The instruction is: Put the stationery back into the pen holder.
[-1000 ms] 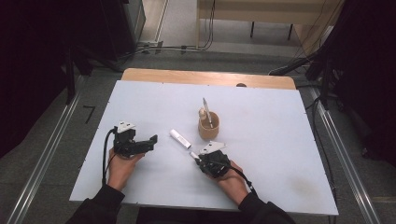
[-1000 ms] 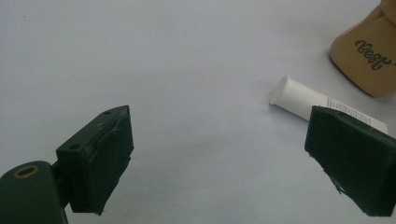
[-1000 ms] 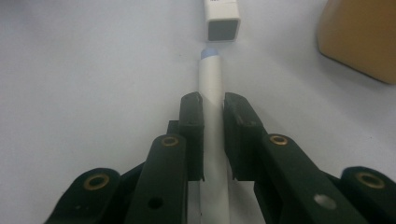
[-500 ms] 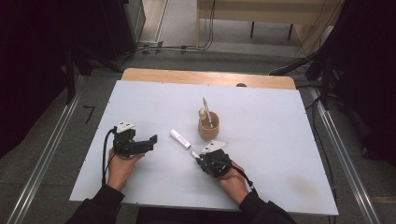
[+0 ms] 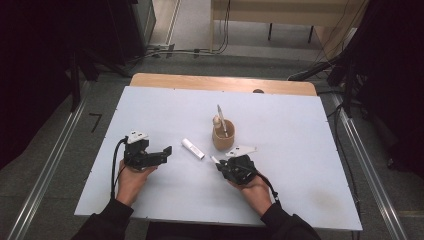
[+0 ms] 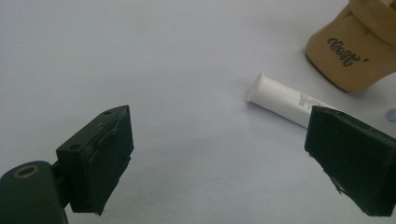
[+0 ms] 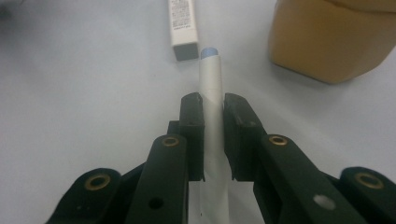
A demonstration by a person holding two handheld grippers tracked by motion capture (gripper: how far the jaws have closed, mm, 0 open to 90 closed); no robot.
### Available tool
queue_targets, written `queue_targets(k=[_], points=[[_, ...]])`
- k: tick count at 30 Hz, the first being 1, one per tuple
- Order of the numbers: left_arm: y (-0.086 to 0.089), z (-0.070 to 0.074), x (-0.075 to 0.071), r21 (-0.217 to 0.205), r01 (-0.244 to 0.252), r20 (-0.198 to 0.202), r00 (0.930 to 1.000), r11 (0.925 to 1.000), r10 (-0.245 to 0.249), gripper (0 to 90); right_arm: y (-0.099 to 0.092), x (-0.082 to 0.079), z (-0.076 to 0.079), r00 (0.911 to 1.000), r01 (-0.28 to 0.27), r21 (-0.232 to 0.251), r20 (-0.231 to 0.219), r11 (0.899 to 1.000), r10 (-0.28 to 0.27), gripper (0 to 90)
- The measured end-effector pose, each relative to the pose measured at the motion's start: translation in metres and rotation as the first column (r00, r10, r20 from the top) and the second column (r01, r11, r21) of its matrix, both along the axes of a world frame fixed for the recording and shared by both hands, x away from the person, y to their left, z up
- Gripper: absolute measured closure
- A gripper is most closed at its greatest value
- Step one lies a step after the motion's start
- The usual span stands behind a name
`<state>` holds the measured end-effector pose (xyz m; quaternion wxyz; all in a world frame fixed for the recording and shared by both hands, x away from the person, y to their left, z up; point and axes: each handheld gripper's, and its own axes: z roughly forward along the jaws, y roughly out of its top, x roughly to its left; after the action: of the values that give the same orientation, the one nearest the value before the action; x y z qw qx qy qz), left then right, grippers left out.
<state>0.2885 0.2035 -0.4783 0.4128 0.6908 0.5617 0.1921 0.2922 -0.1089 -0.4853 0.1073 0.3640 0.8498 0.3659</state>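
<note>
My right gripper [image 7: 213, 105] is shut on a thin silver pen [image 7: 211, 79] with a blue tip, low over the white table. Its tip points at the flat end of a white tube [image 7: 183, 25] lying just beyond. In the high view the right gripper [image 5: 222, 163] sits at centre front, just below a tan cup [image 5: 223, 135] that holds a pen and a wooden-handled tool. My left gripper [image 5: 165, 151] rests at the front left, open, jaws pointing right toward the white tube [image 5: 193, 148]. In the left gripper view the tube [image 6: 285, 99] lies past the open jaws, with the cup [image 6: 357, 49] behind.
The white table [image 5: 300, 120] has bare room on its right half and along the back. A wooden board edge [image 5: 220, 82] runs along the far side. Cables and dark stands are on the floor around it.
</note>
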Motion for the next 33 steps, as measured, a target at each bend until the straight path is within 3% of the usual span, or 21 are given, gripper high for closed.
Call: queue_targets(k=[11, 21, 33], points=[[-0.013, 0.003, -0.006, -0.013, 0.049, 0.004, 0.9988, 0.9987, -0.049, 7.9, -0.011, 0.004, 0.011, 0.9997, 0.019, 0.069, -0.016, 0.997, -0.018, 77.0], [-0.023, 0.003, -0.010, -0.028, 0.089, -0.002, 0.9960, 0.9956, -0.089, 8.7, -0.016, 0.007, 0.016, 0.9994, 0.030, 0.098, -0.021, 0.995, -0.028, 77.1], [-0.049, 0.004, -0.018, -0.053, 0.186, -0.009, 0.9823, 0.9811, -0.187, 11.7, -0.019, 0.008, 0.022, 0.9991, 0.040, 0.127, -0.022, 0.991, -0.037, 77.0]])
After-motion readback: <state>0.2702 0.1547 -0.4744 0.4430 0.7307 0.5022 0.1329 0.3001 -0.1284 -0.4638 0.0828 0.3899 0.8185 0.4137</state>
